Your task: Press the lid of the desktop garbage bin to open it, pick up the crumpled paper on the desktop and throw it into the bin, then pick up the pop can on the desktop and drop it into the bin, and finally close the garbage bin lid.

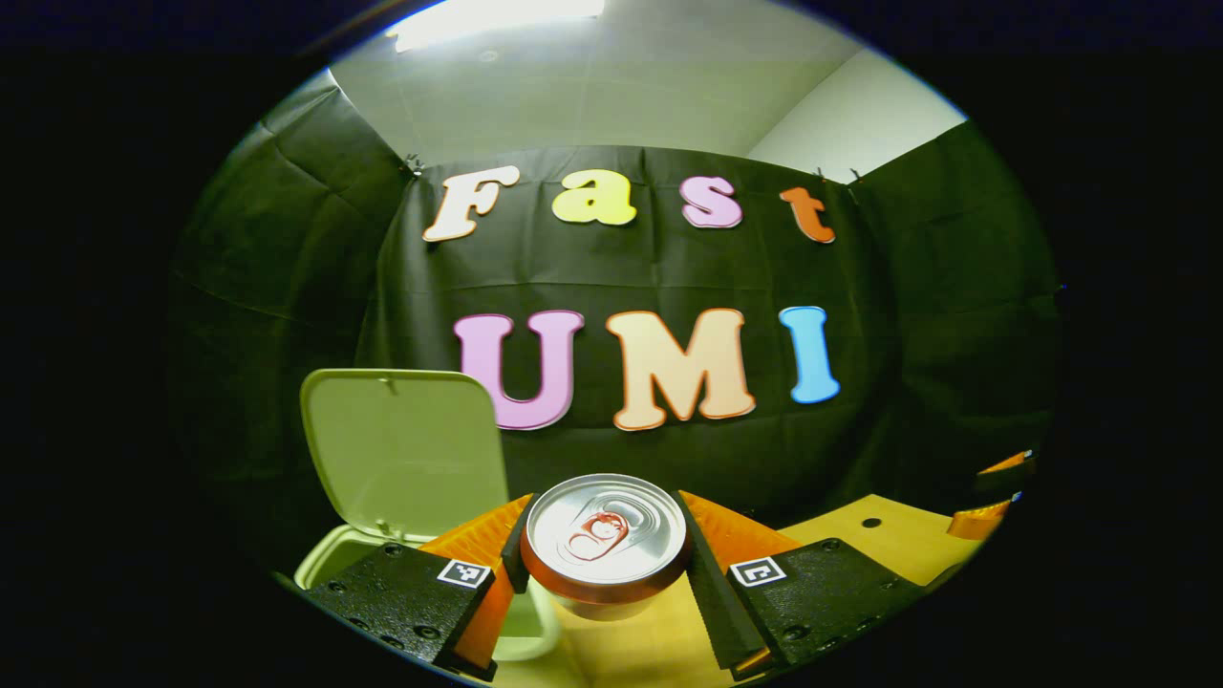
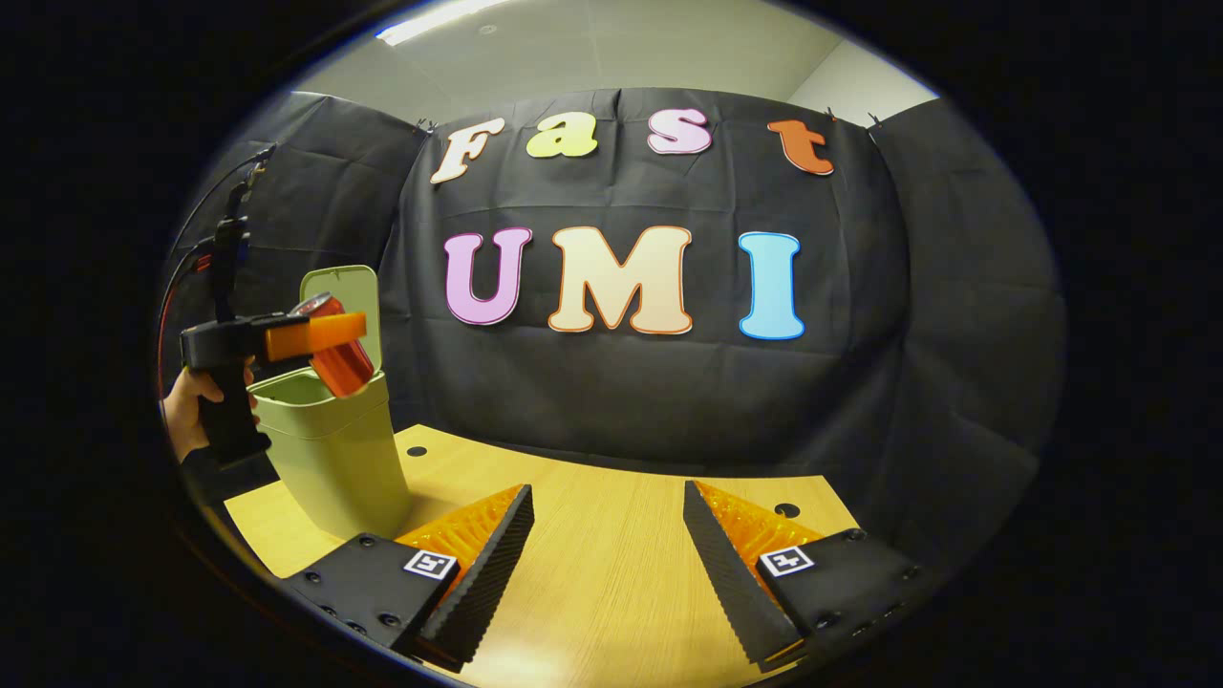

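Note:
In the left gripper view a red pop can point(image 1: 606, 537) with a silver top sits between my left gripper's point(image 1: 606, 564) fingers, which press on its sides. It hangs above the table, just right of the pale green bin point(image 1: 334, 564), whose lid point(image 1: 406, 449) stands raised. In the right gripper view the same can point(image 2: 336, 355) is tilted over the bin's point(image 2: 334, 449) open mouth, held by the left gripper point(image 2: 325, 336) in a person's hand point(image 2: 196, 406). My right gripper point(image 2: 602, 564) is open above the wooden table with nothing between its fingers.
The wooden table point(image 2: 611, 564) has small round holes point(image 2: 417, 450) near its back edge. Black cloth walls close the booth behind and at both sides. A cable point(image 2: 191, 239) runs up from the left gripper's handle. In the left gripper view the other gripper's fingers point(image 1: 994, 497) show far right.

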